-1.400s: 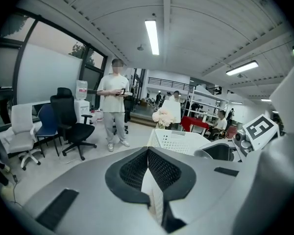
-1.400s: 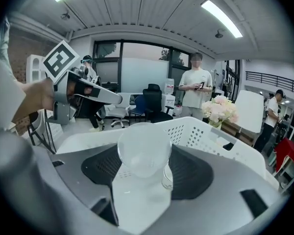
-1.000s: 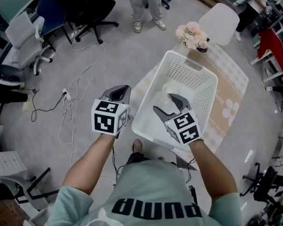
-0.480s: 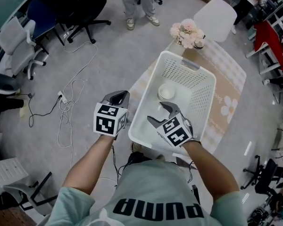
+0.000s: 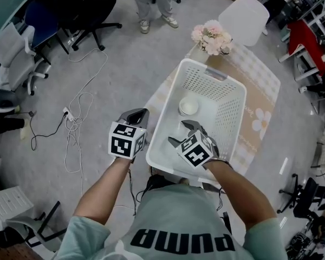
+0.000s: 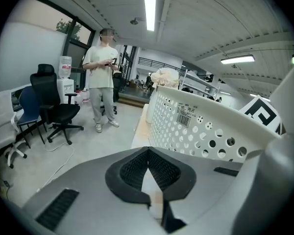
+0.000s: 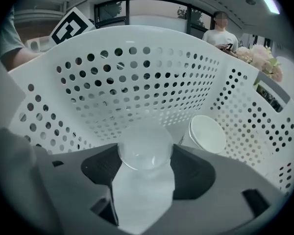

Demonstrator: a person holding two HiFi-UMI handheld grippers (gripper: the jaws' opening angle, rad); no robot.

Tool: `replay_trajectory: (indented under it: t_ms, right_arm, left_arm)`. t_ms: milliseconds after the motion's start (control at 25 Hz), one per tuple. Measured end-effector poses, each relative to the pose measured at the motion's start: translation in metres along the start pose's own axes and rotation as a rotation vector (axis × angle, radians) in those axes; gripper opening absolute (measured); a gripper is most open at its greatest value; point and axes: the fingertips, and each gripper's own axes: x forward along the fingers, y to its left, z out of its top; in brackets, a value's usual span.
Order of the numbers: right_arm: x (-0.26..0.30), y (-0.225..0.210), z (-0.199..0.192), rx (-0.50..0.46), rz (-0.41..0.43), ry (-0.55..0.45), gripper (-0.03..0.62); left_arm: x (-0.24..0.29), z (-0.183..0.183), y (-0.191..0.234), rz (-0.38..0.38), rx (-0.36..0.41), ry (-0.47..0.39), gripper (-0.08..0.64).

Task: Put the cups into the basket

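A white perforated basket (image 5: 206,70) stands on a small table. One white paper cup (image 5: 188,106) lies on its side inside it, also seen in the right gripper view (image 7: 208,134). My right gripper (image 5: 183,134) reaches down into the near end of the basket (image 7: 137,82), shut on a translucent plastic cup (image 7: 144,170) whose round end points at the basket's floor. My left gripper (image 5: 135,115) hangs outside the basket's left wall (image 6: 201,126). Its jaws (image 6: 148,151) meet at the tips with nothing between them.
A checked cloth covers the table (image 5: 262,91), with a pot of pink flowers (image 5: 211,37) at the far end and a white chair (image 5: 249,16) behind. On the floor to the left are cables (image 5: 76,118) and office chairs (image 5: 92,15). A person (image 6: 102,77) stands beyond.
Both grippers have sunk. The right one has tipped further downward and carried the translucent cup deeper into the near end of the basket. The white cup has not moved.
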Motion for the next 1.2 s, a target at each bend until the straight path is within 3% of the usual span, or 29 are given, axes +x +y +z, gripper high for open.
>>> replay_trajectory:
  t_ms: [720, 920, 1200]
  right_arm:
    - [0.006, 0.009, -0.028, -0.034, 0.041, 0.145, 0.325]
    - [-0.002, 0.009, -0.021, -0.038, 0.047, 0.126, 0.333]
    - [-0.021, 0.012, 0.008, -0.002, 0.082, 0.017, 0.337]
  left_arm:
    - [0.005, -0.005, -0.001, -0.013, 0.017, 0.010, 0.008]
    - [0.003, -0.004, 0.000, -0.011, 0.021, 0.009, 0.008]
    - [-0.002, -0.002, 0.000, -0.011, 0.027, 0.006, 0.008]
